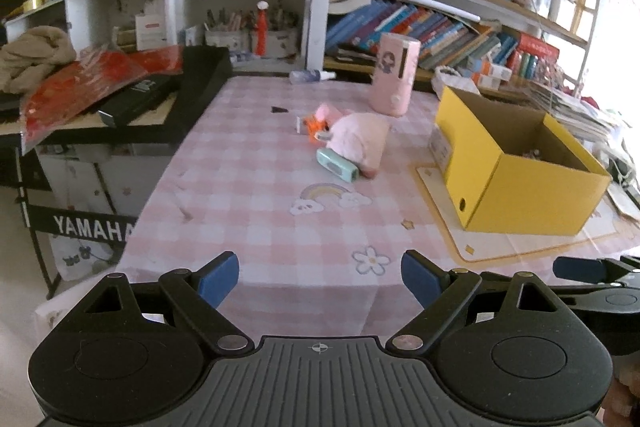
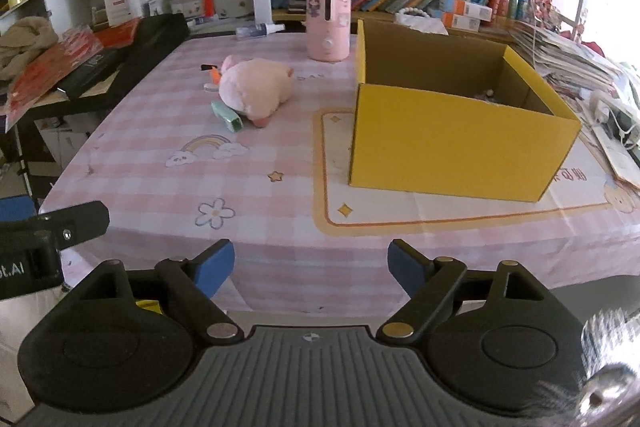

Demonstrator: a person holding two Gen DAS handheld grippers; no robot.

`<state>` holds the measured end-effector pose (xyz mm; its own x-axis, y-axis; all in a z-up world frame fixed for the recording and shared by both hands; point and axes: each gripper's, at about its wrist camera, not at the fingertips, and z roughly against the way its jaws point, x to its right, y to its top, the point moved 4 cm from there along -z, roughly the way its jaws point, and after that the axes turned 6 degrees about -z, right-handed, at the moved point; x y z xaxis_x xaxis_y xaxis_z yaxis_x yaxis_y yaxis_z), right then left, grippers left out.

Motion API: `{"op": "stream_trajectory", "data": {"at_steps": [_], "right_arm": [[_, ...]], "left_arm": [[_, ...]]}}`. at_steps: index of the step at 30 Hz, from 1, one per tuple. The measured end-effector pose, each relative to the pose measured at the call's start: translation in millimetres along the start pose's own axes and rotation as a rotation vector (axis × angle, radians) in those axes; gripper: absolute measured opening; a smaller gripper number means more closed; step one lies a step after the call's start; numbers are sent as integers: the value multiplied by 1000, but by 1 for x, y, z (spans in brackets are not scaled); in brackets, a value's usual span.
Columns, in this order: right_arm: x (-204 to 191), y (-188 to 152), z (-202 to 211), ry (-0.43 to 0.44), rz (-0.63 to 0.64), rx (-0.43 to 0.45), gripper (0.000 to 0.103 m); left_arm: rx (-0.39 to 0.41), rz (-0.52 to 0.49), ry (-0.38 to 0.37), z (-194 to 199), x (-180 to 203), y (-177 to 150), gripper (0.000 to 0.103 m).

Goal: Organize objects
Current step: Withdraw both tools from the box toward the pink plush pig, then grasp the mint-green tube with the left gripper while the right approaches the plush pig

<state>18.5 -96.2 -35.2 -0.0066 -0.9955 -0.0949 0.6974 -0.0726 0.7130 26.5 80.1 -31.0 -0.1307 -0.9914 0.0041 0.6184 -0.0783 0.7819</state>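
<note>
Loose objects, a pink plush toy (image 2: 256, 87), a mint-green case (image 2: 227, 115) touching its near side and a small orange item (image 1: 314, 125) behind it, lie clustered mid-table on the pink checked cloth (image 2: 160, 163), well apart from the open yellow box (image 2: 456, 143) to their right, which already holds something small, too dim to identify. The risk from here is a pinch on the soft plush dragging the case or bunching the cloth, or a carried item clipping the box's tall near wall. Both the left gripper (image 1: 320, 281) and the right gripper (image 2: 311, 267) hang spread wide at the table's near edge, empty and touching nothing.
</note>
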Motion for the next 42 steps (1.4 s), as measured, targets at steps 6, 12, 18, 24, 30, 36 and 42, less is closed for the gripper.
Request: {"op": "stream_trajectory", "data": {"at_steps": [6,12,18,24,30,36,42], "right_arm": [[-11,4,-1,15,19,6,85],[-19,7,-9,27,37,-4,85],[-28,15,-25,47,64,-17,85],[-39,36,-47,75,89,-14,82],[-47,61,-72,97,117,-9,73],[-49,85,-94,101,126,5,71],[-42,105,-114,100,101,8,67]], "left_arm": [[-7,26,10,-1,-12,0,90],[-19,50,21,-7,-19,-1,90],[-29,77,39,-19,-29,3,90],[-20,110,60,-37,-42,15,90],[-38,141,74,-63,-52,27,90],[-59,152,74,-88,-53,40,90],[-73,137,67,-107,-48,52,90]]}}
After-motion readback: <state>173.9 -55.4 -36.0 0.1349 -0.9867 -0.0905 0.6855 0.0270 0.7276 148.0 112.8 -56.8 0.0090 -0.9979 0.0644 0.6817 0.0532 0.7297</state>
